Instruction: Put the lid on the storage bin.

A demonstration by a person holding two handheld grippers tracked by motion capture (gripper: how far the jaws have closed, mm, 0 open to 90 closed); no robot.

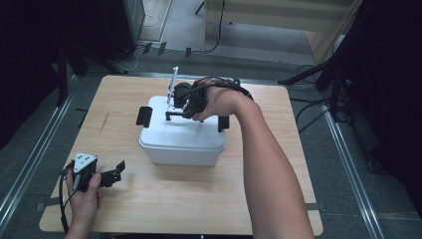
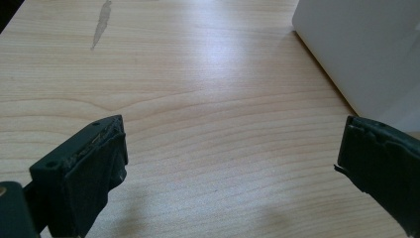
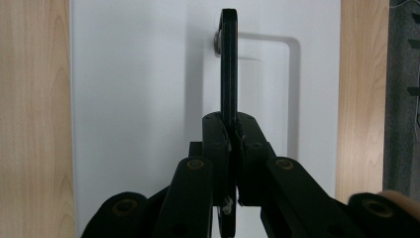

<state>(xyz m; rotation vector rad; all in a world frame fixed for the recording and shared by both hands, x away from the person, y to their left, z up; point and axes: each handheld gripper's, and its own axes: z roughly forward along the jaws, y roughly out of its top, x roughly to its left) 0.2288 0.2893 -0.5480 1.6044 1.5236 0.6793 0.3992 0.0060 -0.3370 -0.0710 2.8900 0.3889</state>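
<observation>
A pale wooden table takes up the middle of the high view, with dark floor and cables around it. A white lidded box stands just above the centre of the frame, a black latch on its left end and another at its right end.

A bare forearm rises from the lower right of the high view to the box, where the right gripper hangs over the lid. In the right gripper view its jaws are pressed together on a thin black handle that stands on edge up the middle of the frame, over the white lid, beside a shallow rectangular recess. Wood grain shows down both sides of that view.

The left gripper lies low on the table in the lower left of the high view, well apart from the box, a grey three-cornered plate on top. In the left gripper view its jaws stand wide apart with nothing between them, bare wood beneath, and a corner of the box in the upper right. A small grey smear marks the wood at the upper left.
</observation>
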